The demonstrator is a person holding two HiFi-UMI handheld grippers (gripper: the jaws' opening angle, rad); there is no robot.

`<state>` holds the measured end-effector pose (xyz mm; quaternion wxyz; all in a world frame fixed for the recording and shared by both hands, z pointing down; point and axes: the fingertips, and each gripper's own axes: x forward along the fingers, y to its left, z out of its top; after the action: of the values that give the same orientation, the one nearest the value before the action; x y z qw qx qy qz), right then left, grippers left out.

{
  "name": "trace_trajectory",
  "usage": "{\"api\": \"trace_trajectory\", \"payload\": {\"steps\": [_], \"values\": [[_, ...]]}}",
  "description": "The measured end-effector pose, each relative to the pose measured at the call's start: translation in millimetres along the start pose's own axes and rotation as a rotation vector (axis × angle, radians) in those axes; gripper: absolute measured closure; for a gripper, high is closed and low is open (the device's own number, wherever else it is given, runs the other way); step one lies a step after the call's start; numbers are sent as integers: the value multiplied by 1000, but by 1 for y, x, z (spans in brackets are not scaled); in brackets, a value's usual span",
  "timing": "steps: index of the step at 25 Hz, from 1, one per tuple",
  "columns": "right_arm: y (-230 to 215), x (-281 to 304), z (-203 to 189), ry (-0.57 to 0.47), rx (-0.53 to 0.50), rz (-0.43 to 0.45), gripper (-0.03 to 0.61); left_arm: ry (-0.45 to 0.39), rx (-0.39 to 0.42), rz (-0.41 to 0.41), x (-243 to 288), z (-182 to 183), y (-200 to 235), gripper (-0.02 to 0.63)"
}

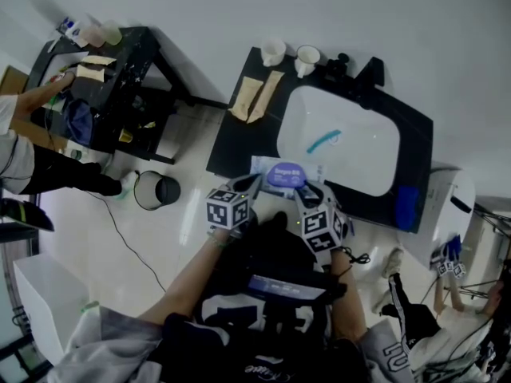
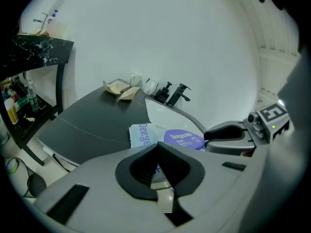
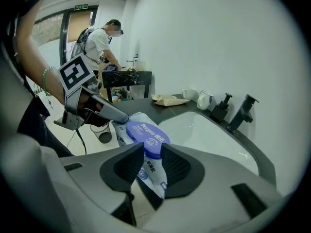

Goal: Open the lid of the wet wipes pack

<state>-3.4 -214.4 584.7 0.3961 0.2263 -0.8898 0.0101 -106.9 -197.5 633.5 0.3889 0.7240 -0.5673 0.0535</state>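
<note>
"Where's the pack (image 1: 263,167)?"

"At the bench's (image 1: 239,146) front edge, beside the sink (image 1: 351,142). Your left tongs (image 2: 158,148) pinch its near edge, likely steadying it. Your right tongs (image 3: 151,150) clamp the end by the lid (image 3: 147,132), which is not yet lifted."

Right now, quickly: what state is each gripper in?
Left gripper: jaws shut on one end of the wet wipes pack.
Right gripper: jaws shut on the near edge of the purple lid.
</note>
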Motion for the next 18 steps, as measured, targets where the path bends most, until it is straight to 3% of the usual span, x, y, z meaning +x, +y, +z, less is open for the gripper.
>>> {"api": "trace_trajectory", "payload": {"steps": [3,13,18], "values": [[-3,-1,0,0,-1,-3,456,3,9,4,2,0,-1,606],[-39,-2,42,-139,174,-37,457,13,25,-4,5,-2,2,604],[-58,13,61,-156,186,-38,457,22,24,-10,6,-1,2,605]]}}
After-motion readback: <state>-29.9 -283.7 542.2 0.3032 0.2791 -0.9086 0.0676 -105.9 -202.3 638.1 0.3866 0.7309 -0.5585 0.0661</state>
